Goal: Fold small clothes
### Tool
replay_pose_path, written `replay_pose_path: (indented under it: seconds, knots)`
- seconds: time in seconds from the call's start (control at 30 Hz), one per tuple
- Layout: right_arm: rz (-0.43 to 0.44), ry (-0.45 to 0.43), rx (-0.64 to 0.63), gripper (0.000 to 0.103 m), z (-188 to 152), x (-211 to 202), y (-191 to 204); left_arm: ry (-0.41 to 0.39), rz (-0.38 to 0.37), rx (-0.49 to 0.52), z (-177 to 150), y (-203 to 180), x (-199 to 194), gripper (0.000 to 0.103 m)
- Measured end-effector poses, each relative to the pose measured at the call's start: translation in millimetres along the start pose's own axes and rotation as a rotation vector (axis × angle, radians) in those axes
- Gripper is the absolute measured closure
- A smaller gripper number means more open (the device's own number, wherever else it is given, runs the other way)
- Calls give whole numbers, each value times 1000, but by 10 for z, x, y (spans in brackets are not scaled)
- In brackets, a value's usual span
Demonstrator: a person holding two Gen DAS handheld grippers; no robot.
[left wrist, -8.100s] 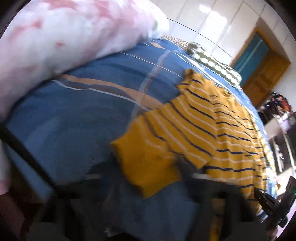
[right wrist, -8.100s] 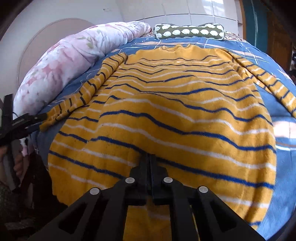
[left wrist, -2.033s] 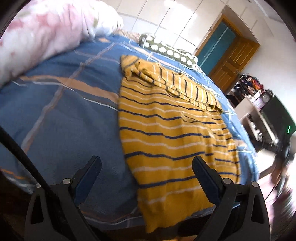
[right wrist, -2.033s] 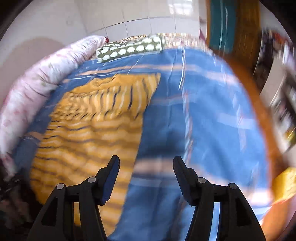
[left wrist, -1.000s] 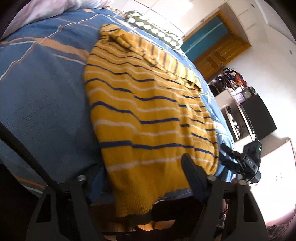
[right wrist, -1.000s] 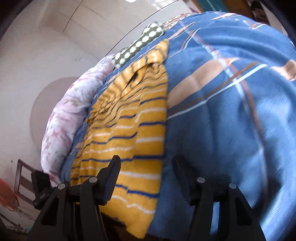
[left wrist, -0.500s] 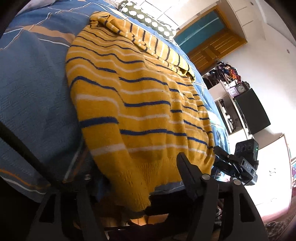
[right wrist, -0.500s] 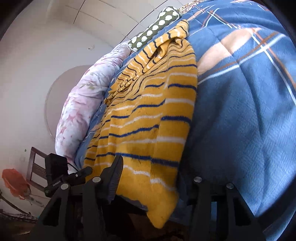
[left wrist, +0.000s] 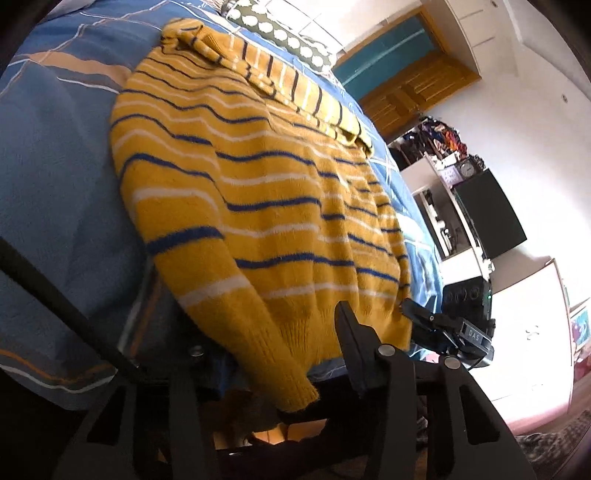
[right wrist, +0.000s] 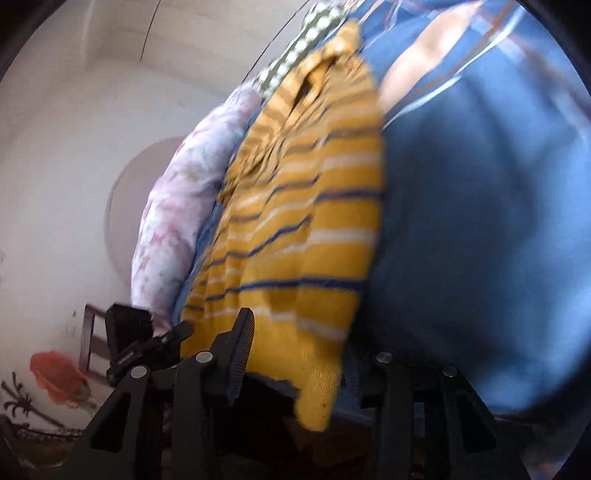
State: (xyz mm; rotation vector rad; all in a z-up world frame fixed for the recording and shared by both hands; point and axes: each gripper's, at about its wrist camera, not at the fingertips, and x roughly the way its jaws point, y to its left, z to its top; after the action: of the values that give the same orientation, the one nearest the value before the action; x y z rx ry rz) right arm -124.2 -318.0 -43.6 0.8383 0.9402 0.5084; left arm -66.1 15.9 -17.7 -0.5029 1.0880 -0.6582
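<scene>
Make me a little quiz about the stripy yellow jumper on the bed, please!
1. True or false: the yellow striped sweater lies on a blue bedspread.
2. Which part of the sweater hangs over the bed's edge nearest the grippers? A) the collar B) the ribbed hem C) a hood
3. Fill in: the left gripper and right gripper both have their jaws ____ around the hem corners.

Key
1. True.
2. B: the ribbed hem droops off the near edge, while the collar end lies far off by the spotted pillow.
3. Open: in each wrist view the fingers stand apart with hem cloth hanging between them, not yet pinched.
</scene>
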Motion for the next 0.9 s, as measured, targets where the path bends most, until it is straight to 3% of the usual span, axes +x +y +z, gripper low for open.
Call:
replay_pose_path:
  seconds: [0.07,0.13,0.17,0.2,0.23,0.37,0.5,0.63,0.8,0.9]
  knots:
    - [-7,29,-14,56,-50,101,42,5,5,-12,6,3,26,58]
    - [-33,41,-21,64,-84,153,58,8,7,-31,24,20,32,59]
    - [-49,39,-18,70,-86,152,55,7,29,-36,39,18,22,63]
    - [-63,37,-8,83,-82,144,43,4,76,-32,59,0,7,81]
    - [-66,31,8,90,-67,121,28,-3,139,-23,87,-23,-29,91]
    - [-96,2,-58,93,-27,-32,242,-99,187,-12,171,-162,-350,95]
    - [-53,-31,-185,96,-19,-284,740,-205,190,39,187,-391,-775,95]
    - [-30,4,-315,97,-215,-508,1153,-258,181,68,32,-497,-1159,95]
    - [-75,118,-411,97,-572,-394,1264,-238,271,106,-157,-457,-1109,95]
    - [-81,142,-383,97,-524,-255,1149,-195,316,82,-141,-308,-942,95]
